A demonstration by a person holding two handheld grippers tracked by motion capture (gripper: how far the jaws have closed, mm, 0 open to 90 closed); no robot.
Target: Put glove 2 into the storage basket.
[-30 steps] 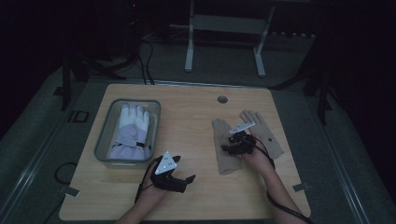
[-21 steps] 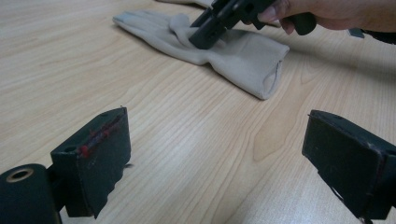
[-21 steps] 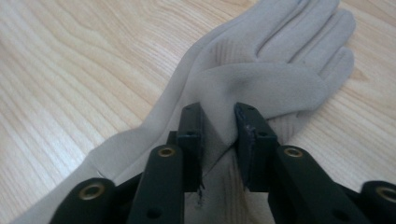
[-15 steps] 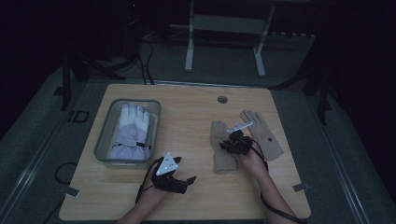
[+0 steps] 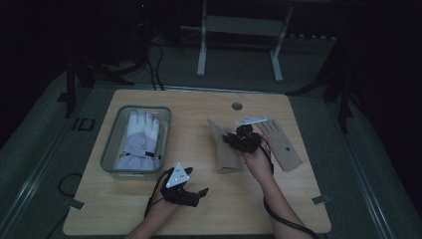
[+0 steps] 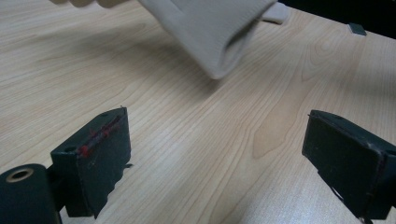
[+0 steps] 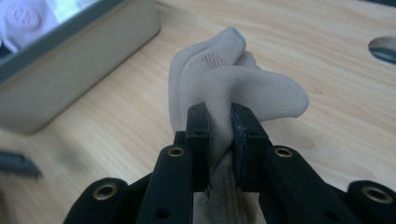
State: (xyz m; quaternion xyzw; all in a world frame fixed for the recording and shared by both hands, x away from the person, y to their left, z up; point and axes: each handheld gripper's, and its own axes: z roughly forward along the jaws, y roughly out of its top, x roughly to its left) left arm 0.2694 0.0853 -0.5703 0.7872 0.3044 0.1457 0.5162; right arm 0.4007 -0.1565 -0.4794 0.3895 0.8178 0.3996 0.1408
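Note:
A beige glove point(image 5: 226, 155) lies in the middle of the wooden table point(image 5: 199, 107). My right gripper point(image 5: 232, 140) is shut on a bunched fold of it. In the right gripper view the fabric point(image 7: 243, 88) is pinched between the two jaws point(image 7: 219, 114), which have just closed on it, and the fold is raised off the wood. A second beige glove point(image 5: 284, 148) lies flat just to the right. My left gripper point(image 5: 198, 193) rests near the front edge. Its jaws point(image 6: 219, 135) stand wide apart over bare wood, with the glove's cuff point(image 6: 210, 28) beyond them.
A grey bin point(image 5: 110, 149) at the left holds a white and lilac glove point(image 5: 141, 137); its wall point(image 7: 70, 70) stands close to the pinched glove. A round cable hole point(image 5: 237, 106) sits near the far edge. Dark floor and a metal stand lie beyond the table.
The right gripper's jaws went from open over the beige glove to shut on it, and the hand rose, pulling the fabric up. The left gripper stayed in place.

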